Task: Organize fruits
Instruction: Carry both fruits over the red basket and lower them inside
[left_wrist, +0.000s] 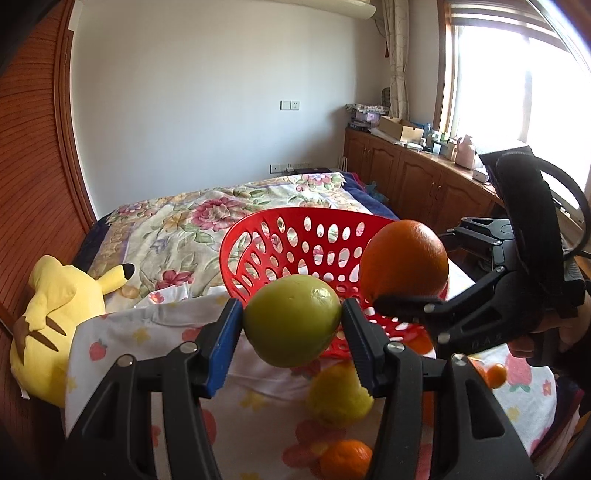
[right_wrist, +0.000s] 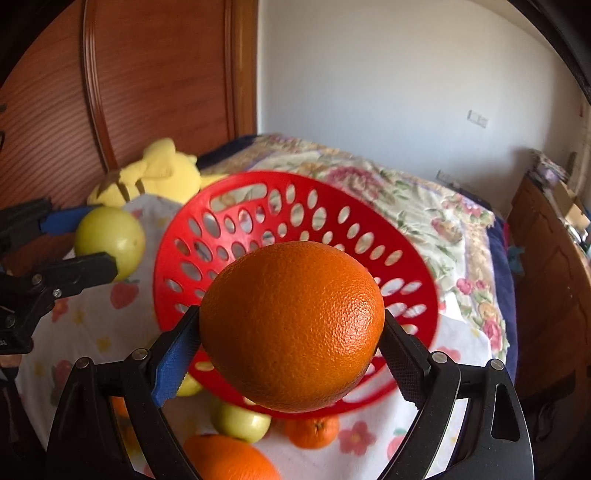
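A green apple (left_wrist: 291, 319) sits between the blue and black pads of my left gripper (left_wrist: 291, 310), which is shut on it, above the fruit-print cloth. My right gripper (right_wrist: 291, 317) is shut on a big orange (right_wrist: 291, 325), held in front of the tilted red perforated basket (right_wrist: 258, 181). In the left wrist view that orange (left_wrist: 404, 258) hangs by the basket's (left_wrist: 295, 225) right rim, with one right finger (left_wrist: 406, 306) under it. The right wrist view shows the apple (right_wrist: 110, 240) left of the basket. Loose fruit lies below: a yellow one (left_wrist: 338, 397), mandarins (left_wrist: 347, 458) (right_wrist: 312, 430), an apple (right_wrist: 243, 421), another orange (right_wrist: 229, 458).
The basket and fruit rest on a white cloth (left_wrist: 147, 332) spread over a bed with a floral cover (left_wrist: 207, 206). A yellow plush toy (left_wrist: 55, 321) lies at the left against the wooden headboard (left_wrist: 33, 184). Wooden cabinets (left_wrist: 413, 177) run along the right under a window.
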